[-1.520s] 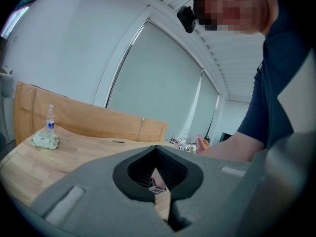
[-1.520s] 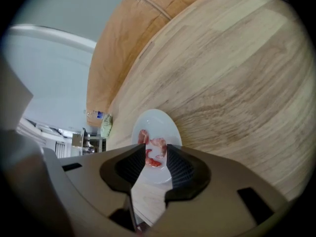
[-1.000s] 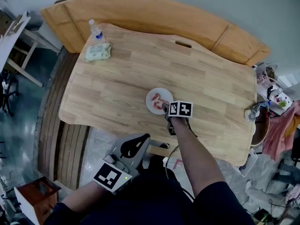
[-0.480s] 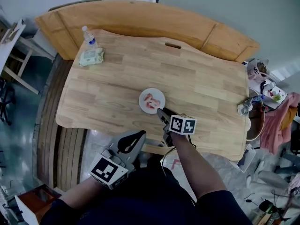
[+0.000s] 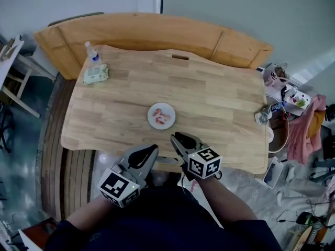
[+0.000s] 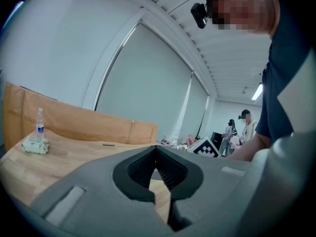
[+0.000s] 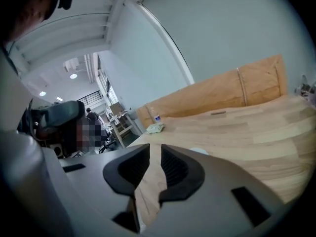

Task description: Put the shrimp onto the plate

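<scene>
Shrimp lay on the plate mid-worktop, task seemingly done, so both grippers hung off the near edge: left gripper jaws together, empty; right gripper jaws just closing to a slim gap, holding nothing.

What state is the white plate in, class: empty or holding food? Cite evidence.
Holding food: the plate carries pink shrimp on its white surface in the head view.

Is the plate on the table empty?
No, the head view shows pink shrimp lying on the white plate.
</scene>
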`<state>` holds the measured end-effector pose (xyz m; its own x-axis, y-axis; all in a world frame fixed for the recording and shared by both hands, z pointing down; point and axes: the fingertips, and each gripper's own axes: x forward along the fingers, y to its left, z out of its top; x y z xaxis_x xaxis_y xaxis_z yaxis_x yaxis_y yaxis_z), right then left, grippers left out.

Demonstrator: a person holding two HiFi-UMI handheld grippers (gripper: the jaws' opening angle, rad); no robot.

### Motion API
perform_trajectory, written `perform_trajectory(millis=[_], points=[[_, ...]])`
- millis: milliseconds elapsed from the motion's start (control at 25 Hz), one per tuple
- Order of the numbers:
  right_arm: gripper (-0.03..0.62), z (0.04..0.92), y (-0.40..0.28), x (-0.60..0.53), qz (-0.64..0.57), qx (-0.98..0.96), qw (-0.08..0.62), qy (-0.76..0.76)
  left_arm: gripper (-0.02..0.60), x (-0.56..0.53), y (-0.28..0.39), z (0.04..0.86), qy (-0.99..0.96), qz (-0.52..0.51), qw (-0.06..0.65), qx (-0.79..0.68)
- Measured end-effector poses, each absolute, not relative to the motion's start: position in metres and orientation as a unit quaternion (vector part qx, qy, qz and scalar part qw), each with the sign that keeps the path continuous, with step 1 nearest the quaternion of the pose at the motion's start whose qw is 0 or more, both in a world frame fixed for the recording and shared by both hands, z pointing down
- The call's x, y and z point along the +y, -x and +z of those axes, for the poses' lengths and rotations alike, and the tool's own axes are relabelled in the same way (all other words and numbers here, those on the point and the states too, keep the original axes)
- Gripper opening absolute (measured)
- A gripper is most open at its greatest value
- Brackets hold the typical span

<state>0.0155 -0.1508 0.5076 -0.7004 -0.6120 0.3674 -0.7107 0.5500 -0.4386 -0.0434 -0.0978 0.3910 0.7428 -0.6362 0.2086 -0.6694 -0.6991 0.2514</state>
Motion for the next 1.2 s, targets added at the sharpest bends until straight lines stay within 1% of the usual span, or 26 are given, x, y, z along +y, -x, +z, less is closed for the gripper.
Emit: perform_trajectory(millis=[240, 480, 640, 1200], points=[[0.019, 0.445, -0.008, -0.116, 0.197, -0.903, 0.067, -0.376, 0.005, -0.089, 0.041, 0.383, -0.926, 0.050, 0.144, -0.345], [0.011, 0.390, 0.004, -0.084, 0.104, -0.923, 0.052, -0.368, 0.005, -0.079, 0.040, 0.376, -0.927, 0.046, 0.143, -0.343], [0.009, 0.369, 0.012, -0.062, 0.037, -0.927, 0.036, -0.372, 0.005, -0.072, 0.039, 0.373, -0.929, 0.040, 0.136, -0.341], [0.009, 0.373, 0.014, -0.045, 0.047, -0.926, 0.038, -0.372, 0.005, -0.058, 0.029, 0.371, -0.933, 0.042, 0.132, -0.333]])
